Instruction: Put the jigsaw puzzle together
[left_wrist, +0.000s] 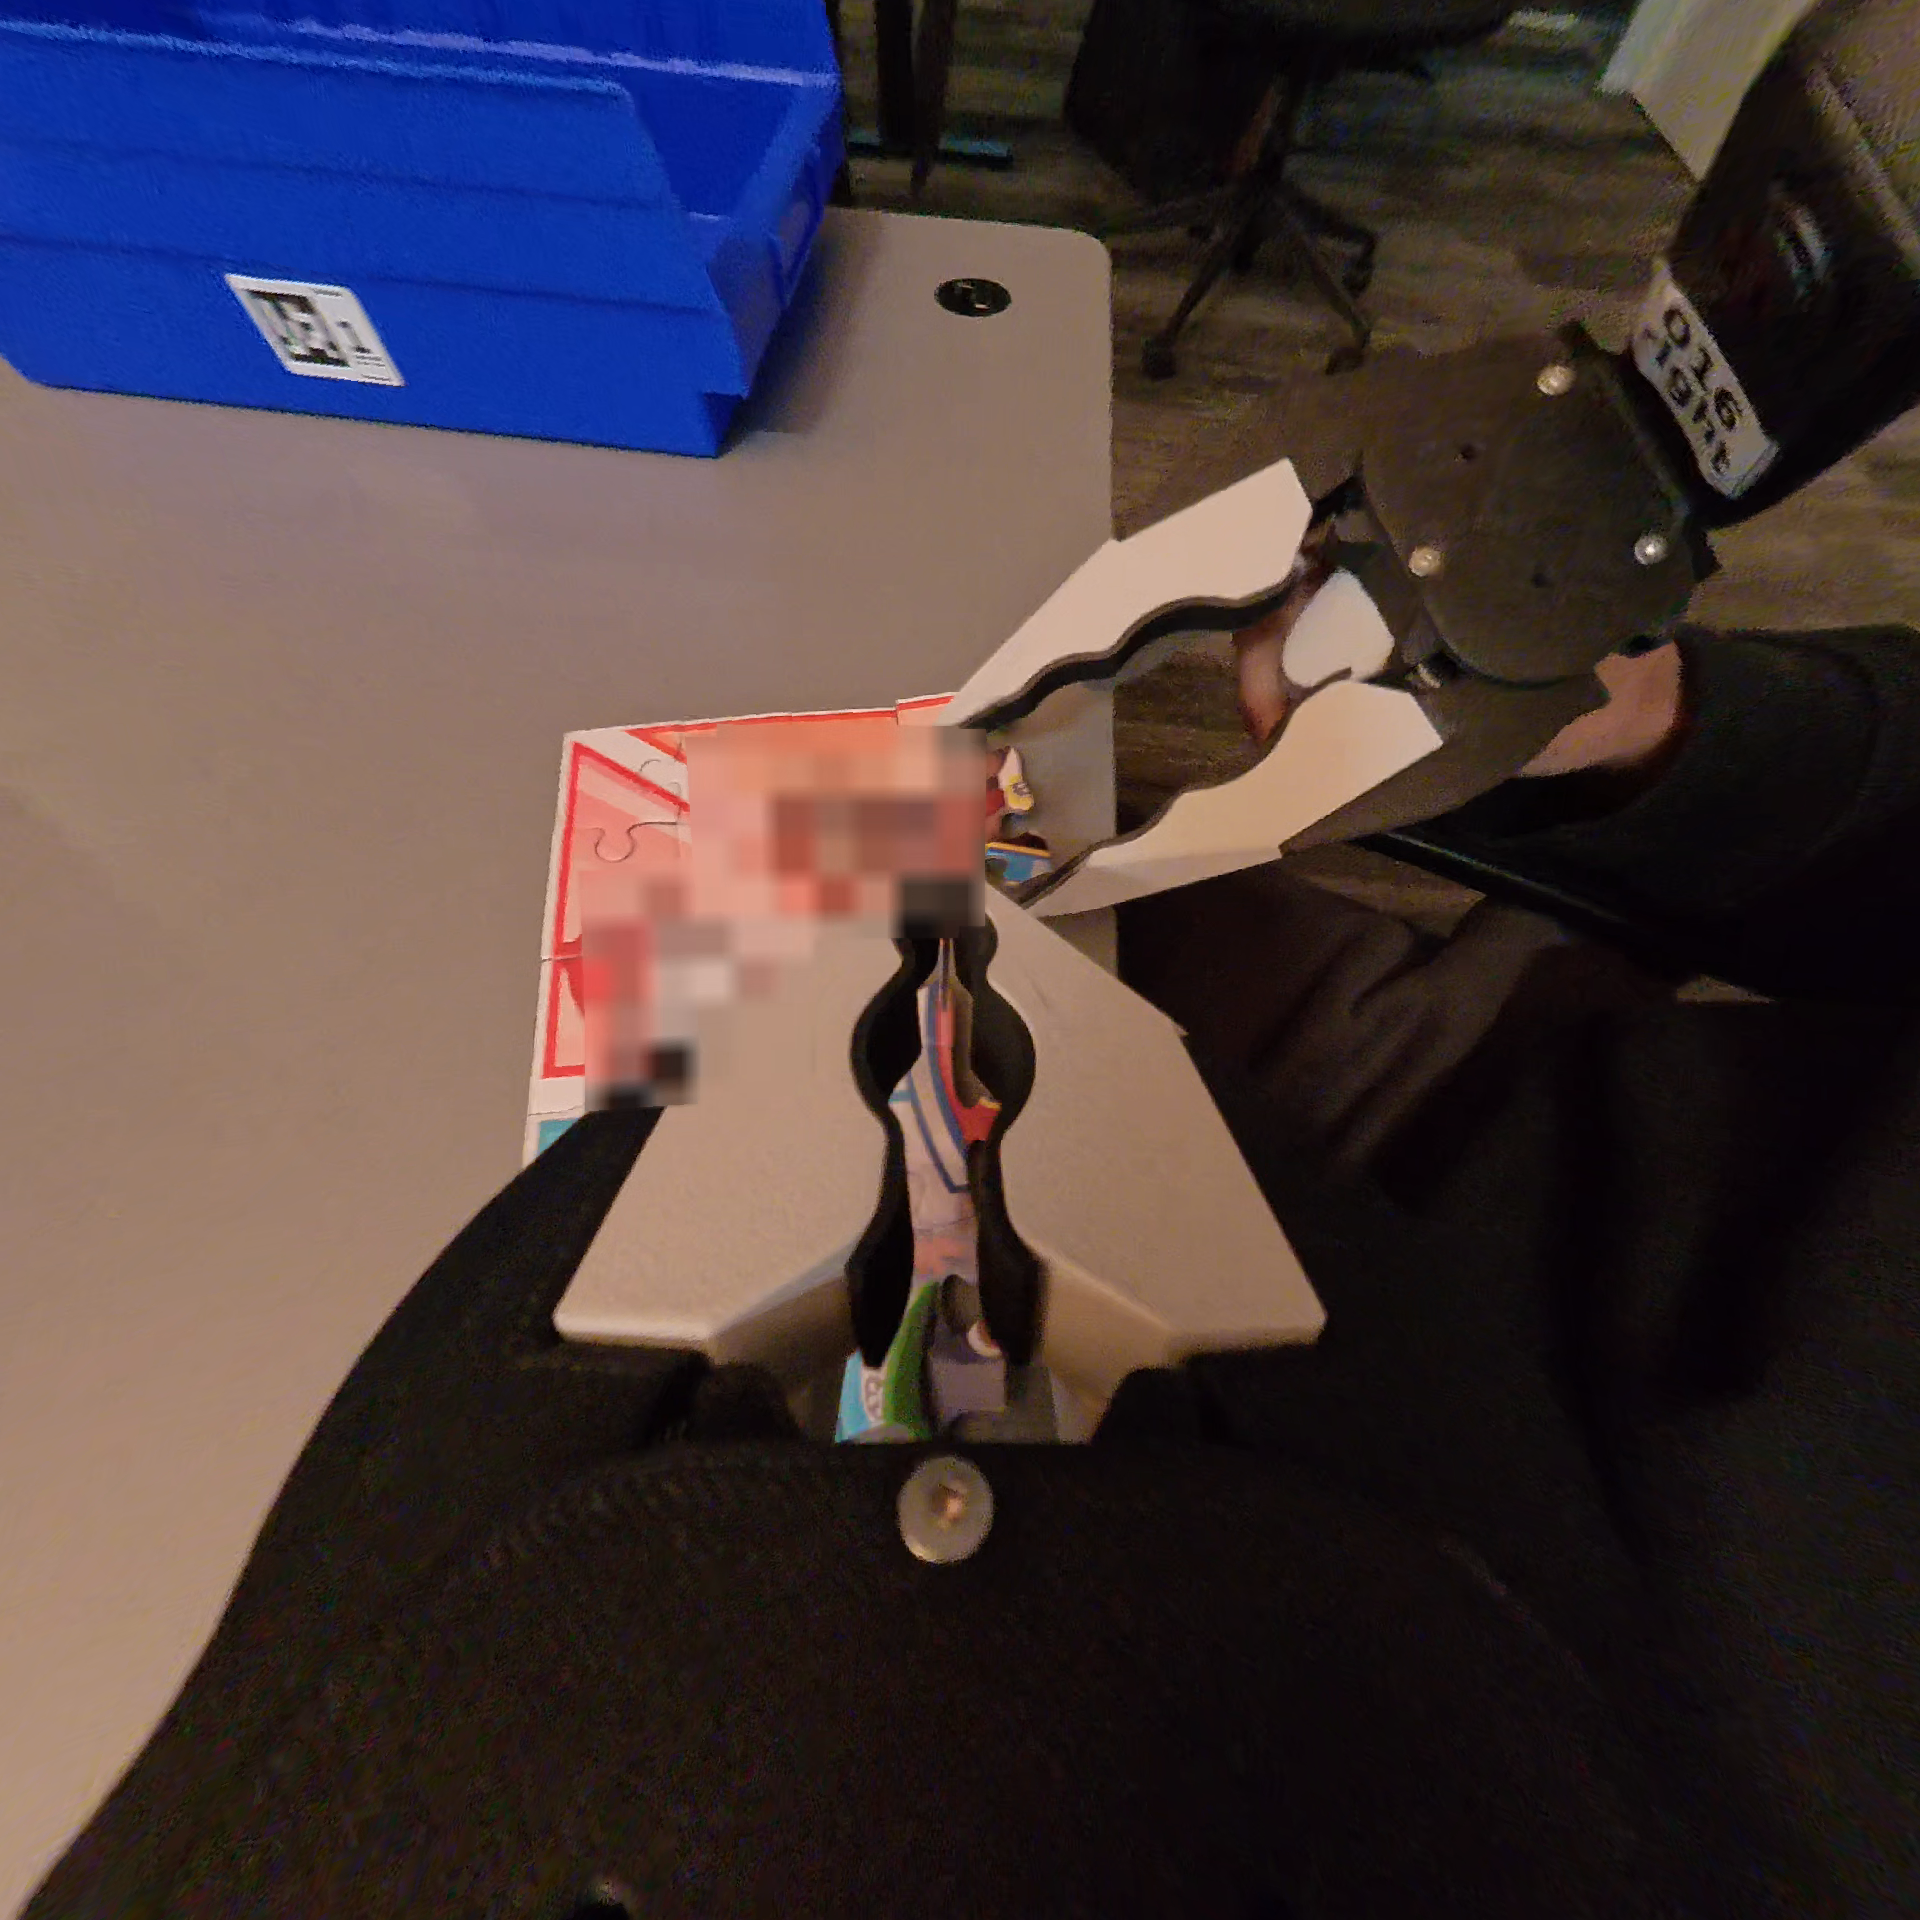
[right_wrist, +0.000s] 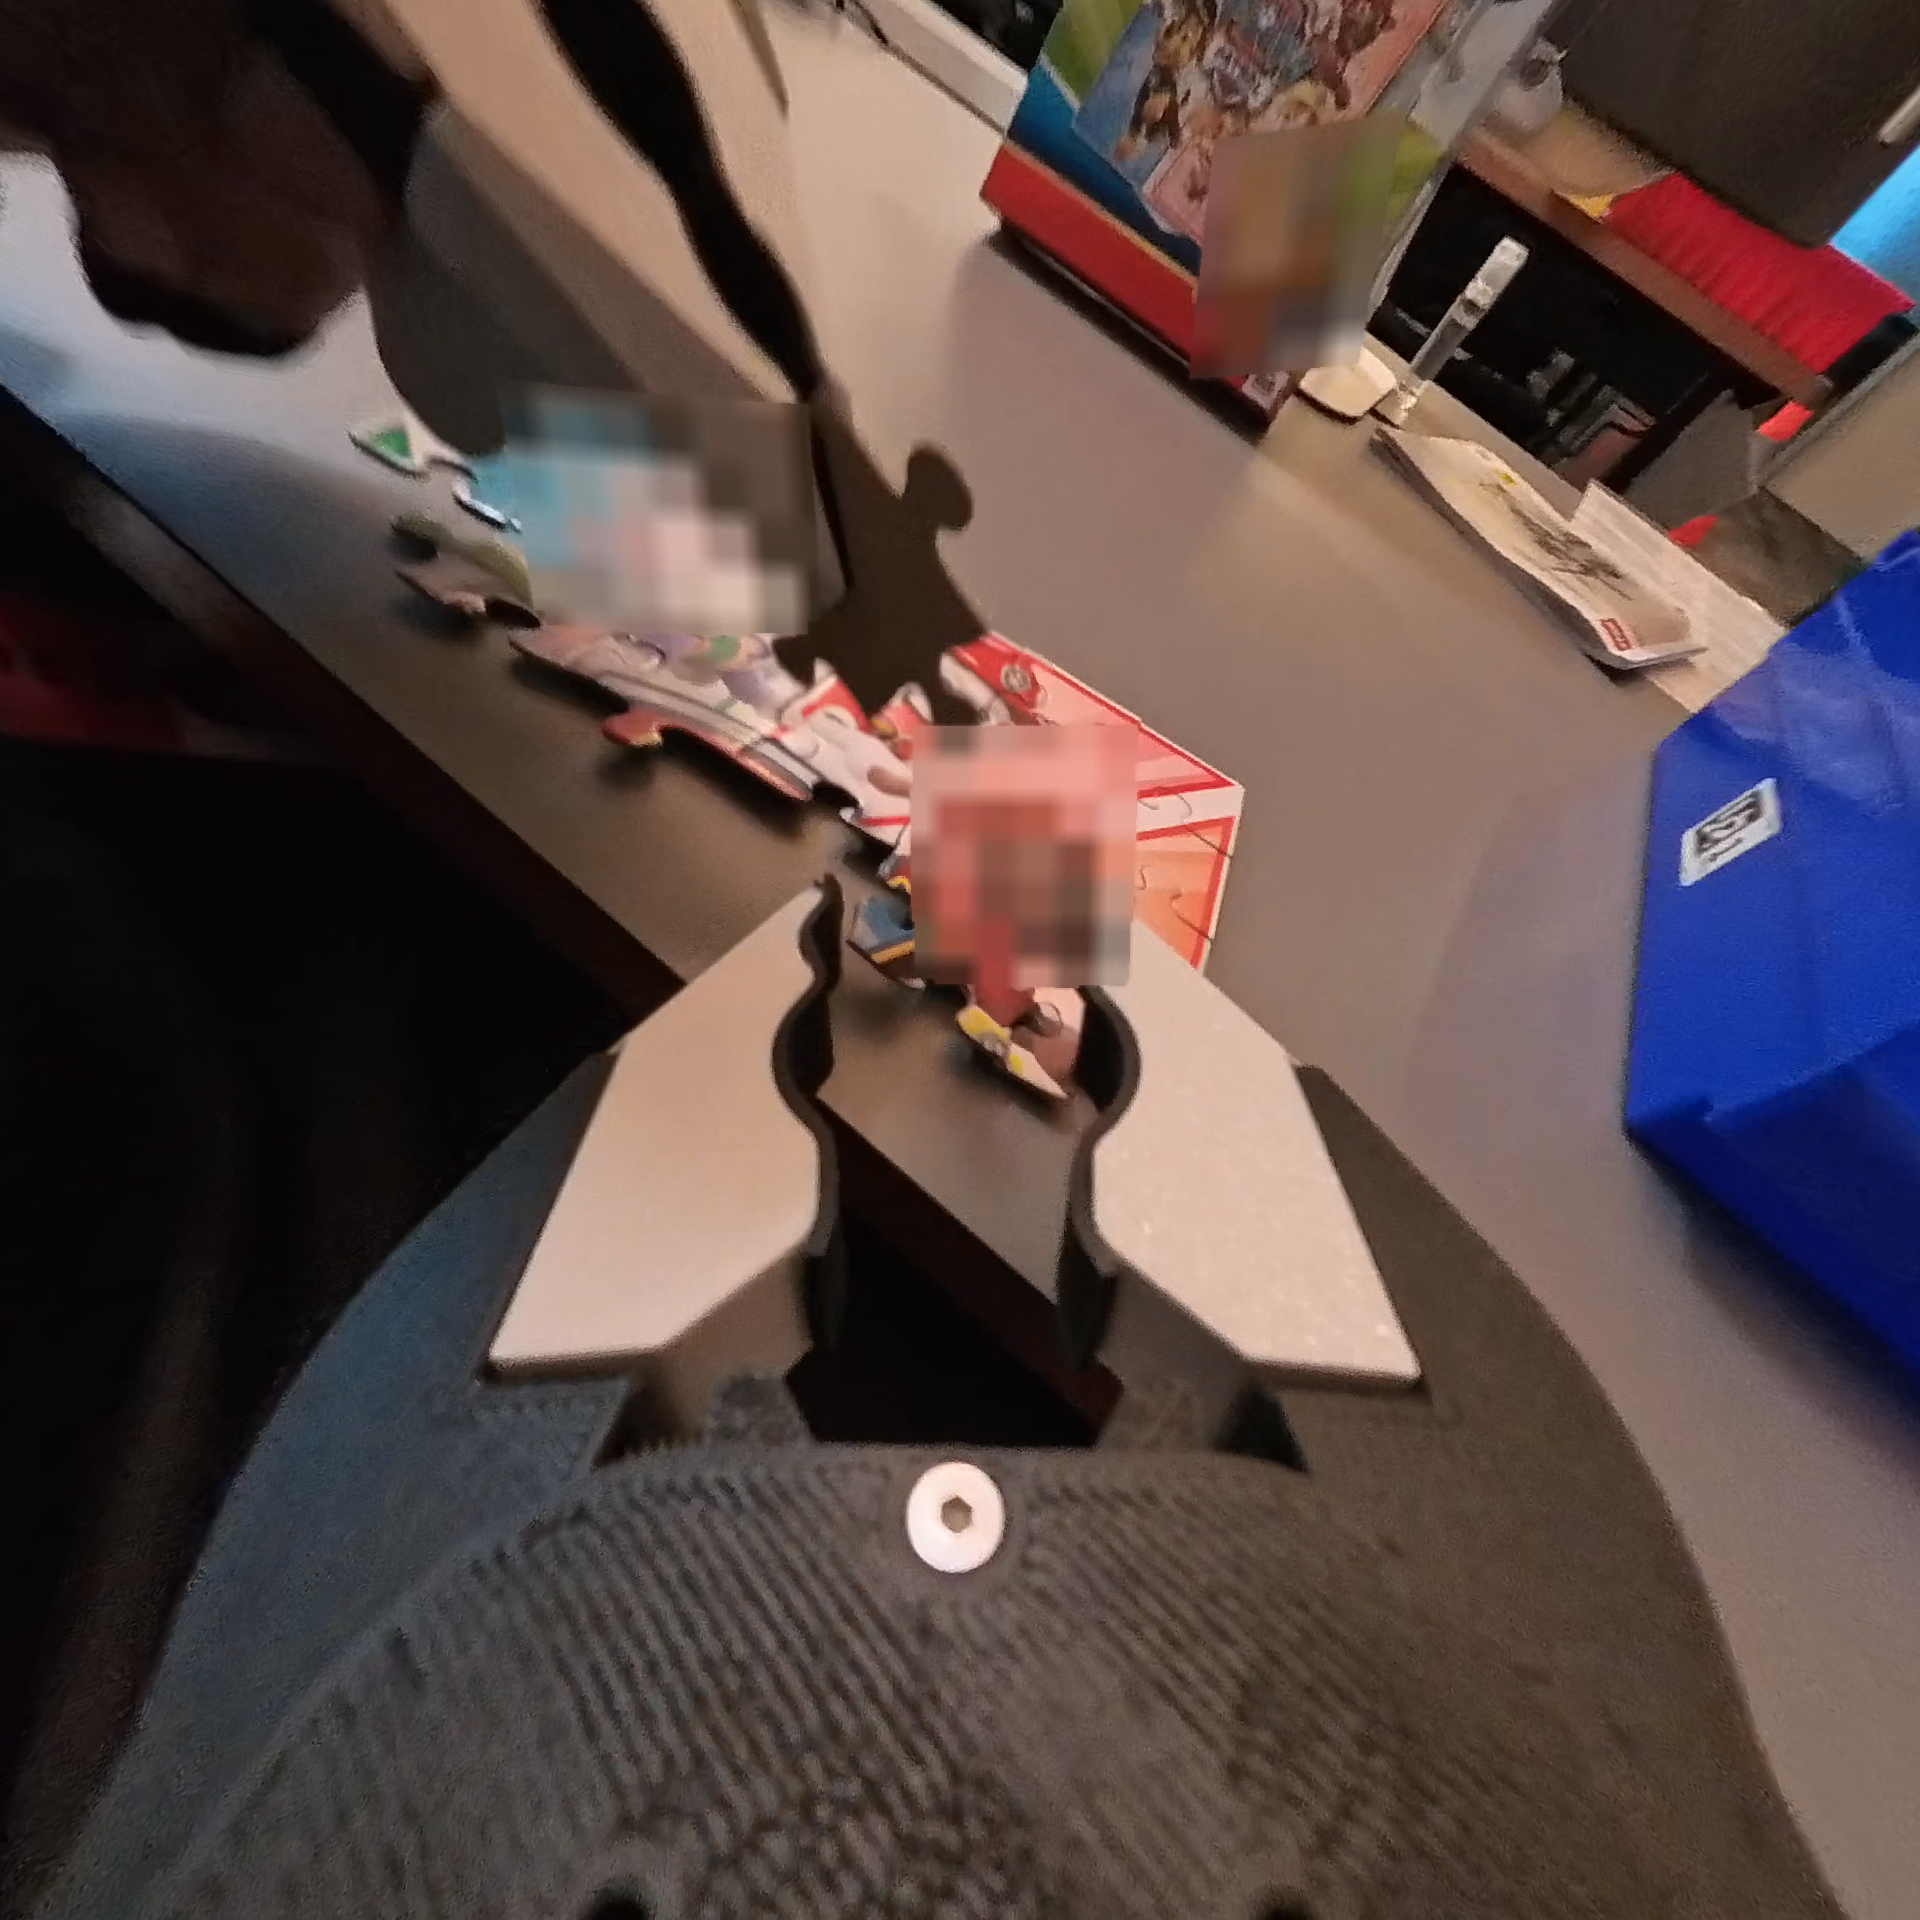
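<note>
Left gripper (left_wrist: 940, 956) is closed, and a thin puzzle piece (left_wrist: 951, 1101) stands on edge between its pads, above the half-built jigsaw puzzle (left_wrist: 613, 831) on the grey table (left_wrist: 312, 727). Just beside it the right gripper (left_wrist: 1023, 800) has its jaws wide apart at the table's edge. A blue bin (left_wrist: 416, 208) stands further back.

From the right wrist, the right gripper (right_wrist: 961, 956) is wide, with nothing in its grasp, over loose pieces (right_wrist: 1013, 1039) by the puzzle (right_wrist: 1174, 831). The held piece (right_wrist: 894, 582) hangs dark above. A colourful puzzle box (right_wrist: 1143, 135) stands far behind.
</note>
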